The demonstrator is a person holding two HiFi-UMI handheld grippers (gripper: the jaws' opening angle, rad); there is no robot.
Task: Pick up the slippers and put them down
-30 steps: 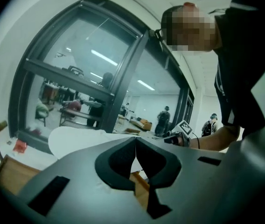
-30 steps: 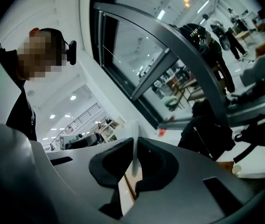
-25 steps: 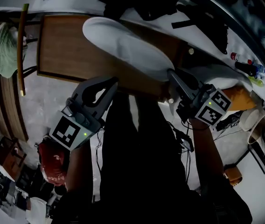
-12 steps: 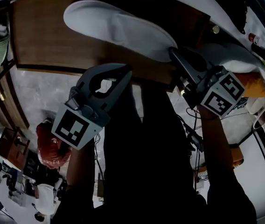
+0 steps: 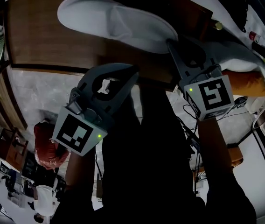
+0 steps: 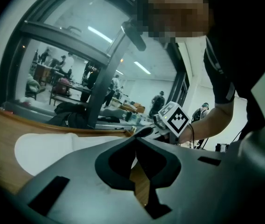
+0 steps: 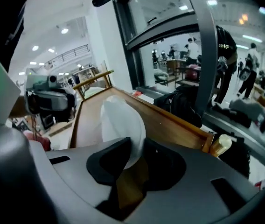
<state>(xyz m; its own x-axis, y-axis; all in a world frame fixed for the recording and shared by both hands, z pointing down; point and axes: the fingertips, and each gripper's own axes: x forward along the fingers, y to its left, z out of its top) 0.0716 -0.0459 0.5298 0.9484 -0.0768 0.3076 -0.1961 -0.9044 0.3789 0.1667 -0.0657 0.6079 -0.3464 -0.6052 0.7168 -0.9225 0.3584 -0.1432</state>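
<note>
A white slipper (image 5: 114, 22) lies flat on the brown wooden table (image 5: 34, 41), toe to the left. My right gripper (image 5: 172, 45) is at its heel end, over the table's near edge. In the right gripper view the slipper (image 7: 121, 120) runs away from my right gripper (image 7: 135, 148). Its jaws are opening, with the heel's thin rim still between the tips. My left gripper (image 5: 131, 71) hangs just in front of the table's near edge, tips together and empty. In the left gripper view the slipper (image 6: 53, 148) lies to the left beyond my left gripper (image 6: 135, 141).
A raised wooden rim (image 7: 184, 125) runs along the table's far side, ending in a brass knob (image 5: 218, 26). A white bundle (image 5: 233, 59) and an orange thing (image 5: 249, 84) lie right of my right gripper. The person's dark trousers (image 5: 156, 148) fill the foreground. A red bag (image 5: 48, 148) sits on the floor at the left.
Both grippers have sunk toward the table. The slipper has come down flat on the wood. My right gripper has rolled, so its marker cube now faces up, and its jaws have parted slightly.
</note>
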